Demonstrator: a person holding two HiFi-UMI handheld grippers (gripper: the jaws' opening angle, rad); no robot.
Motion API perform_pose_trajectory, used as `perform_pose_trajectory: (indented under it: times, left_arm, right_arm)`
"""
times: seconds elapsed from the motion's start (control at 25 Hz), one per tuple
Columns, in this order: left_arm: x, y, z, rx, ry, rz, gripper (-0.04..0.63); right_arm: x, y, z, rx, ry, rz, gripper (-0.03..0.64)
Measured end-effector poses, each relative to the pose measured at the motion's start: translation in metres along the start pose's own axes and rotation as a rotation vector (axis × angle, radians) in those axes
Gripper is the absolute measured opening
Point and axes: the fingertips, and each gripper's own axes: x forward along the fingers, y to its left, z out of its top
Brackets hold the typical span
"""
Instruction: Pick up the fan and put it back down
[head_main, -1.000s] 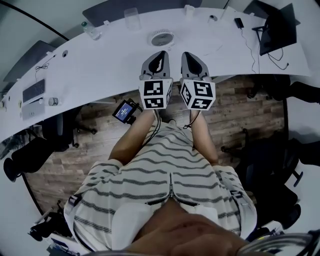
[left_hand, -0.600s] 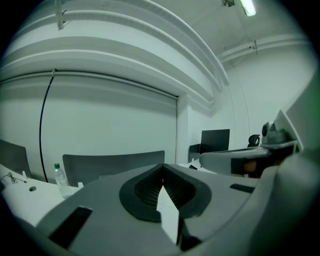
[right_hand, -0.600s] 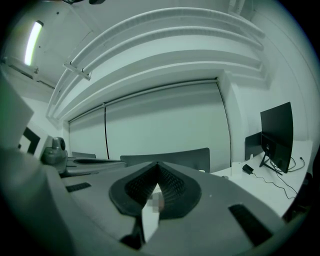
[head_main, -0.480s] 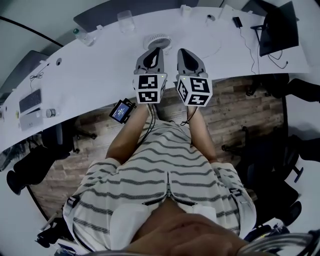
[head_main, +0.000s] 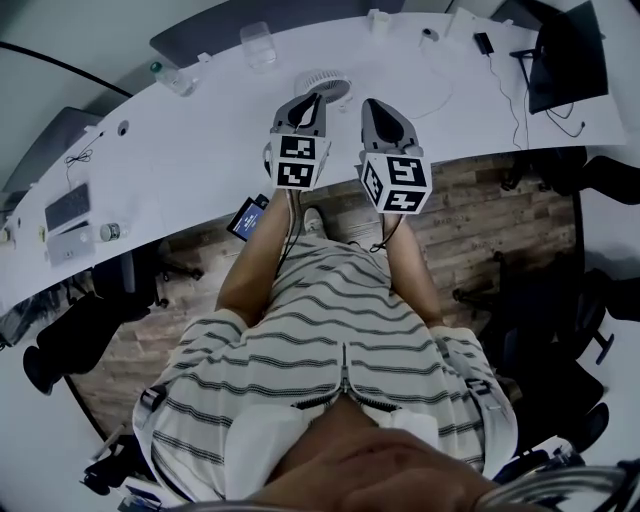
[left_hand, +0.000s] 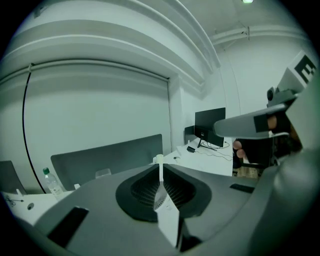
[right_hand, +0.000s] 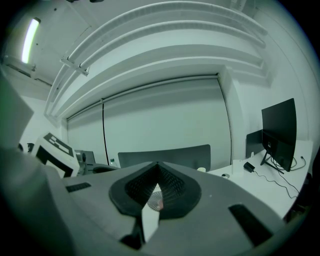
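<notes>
1. Step in hand, as judged: the approach to the fan (head_main: 322, 82). Nothing is held yet.
2. Your left gripper (head_main: 318, 98) has its fingers pressed together on nothing. Your right gripper (head_main: 371, 104) looks the same.
3. Spread the jaws before you close in, since shut tips would only push the fan away.
4. Take it at a firm part, lift it straight up, and set it down level.
5. The fan stands on the white table (head_main: 200, 150), just beyond the fingertips and untouched, nearer the left gripper. Each gripper view shows it through the slit of the shut jaws.
</notes>
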Motion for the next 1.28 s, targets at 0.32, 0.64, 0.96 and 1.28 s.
perform_pose_trajectory:
  times: [0.32,0.64,0.96,1.28]
  left_arm:
    - [0.038,0.025,-0.037,0.121,0.119,-0.077,0.064]
    - [0.075,0.035,-0.069,0.285,0.257,-0.255,0.13]
    - [0.097,0.045,-0.1,0.339,0.35,-0.384,0.187]
    - [0.113,0.058,-0.125,0.447,0.4,-0.498,0.229]
  right_arm:
    - [0.008,-0.001,-0.002,-0.001,0.006,-0.011,0.011]
    - [0.01,-0.006,-0.003,-0.003,0.01,-0.03,0.011]
    - [0.009,-0.02,-0.004,0.016,0.009,-0.06,0.011]
    - [0.011,-0.024,-0.007,0.014,0.021,-0.082,0.011]
